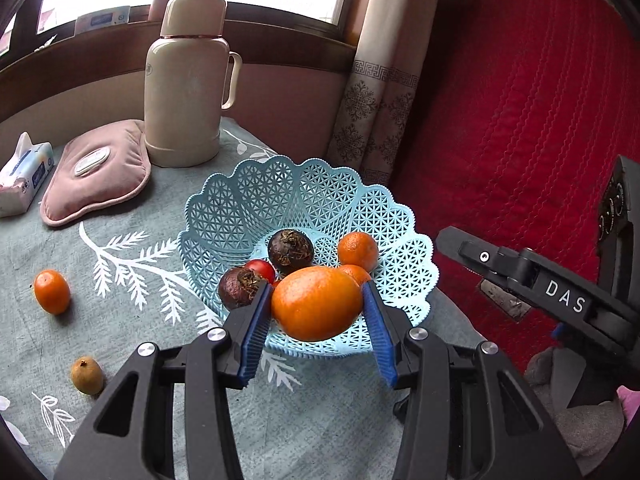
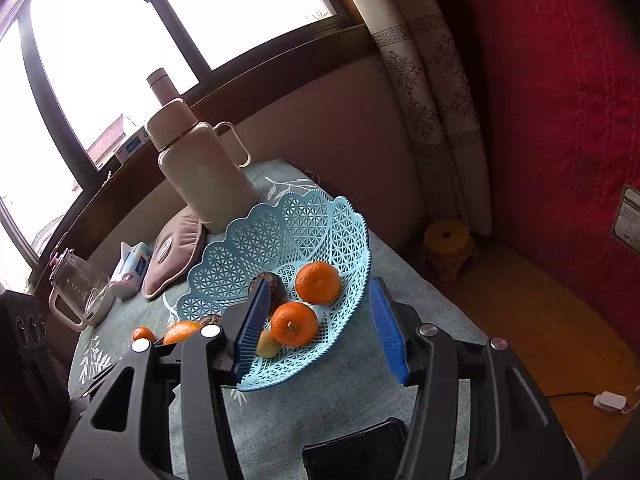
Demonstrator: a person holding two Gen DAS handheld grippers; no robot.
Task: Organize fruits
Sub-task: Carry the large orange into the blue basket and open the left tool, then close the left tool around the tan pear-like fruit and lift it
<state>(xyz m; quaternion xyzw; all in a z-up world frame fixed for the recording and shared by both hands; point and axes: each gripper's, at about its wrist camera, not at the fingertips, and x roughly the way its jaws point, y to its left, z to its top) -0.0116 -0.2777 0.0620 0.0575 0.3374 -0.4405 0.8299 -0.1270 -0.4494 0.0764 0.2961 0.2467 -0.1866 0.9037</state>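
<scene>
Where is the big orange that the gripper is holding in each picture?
Left wrist view: the big orange sits low in the middle, between the left gripper's blue fingers, over the basket's near rim.
Right wrist view: only a slice of it shows, low left, behind the black frame.
Shared landmark: the blue basket.

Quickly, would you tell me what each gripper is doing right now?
Left gripper: shut on a large orange over the blue basket.
Right gripper: open, holding nothing.

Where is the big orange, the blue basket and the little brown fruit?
big orange [image 1: 316, 302], left wrist view, middle of its peel
blue basket [image 1: 248, 196], left wrist view, back lattice wall
little brown fruit [image 1: 87, 375], left wrist view, its middle
</scene>
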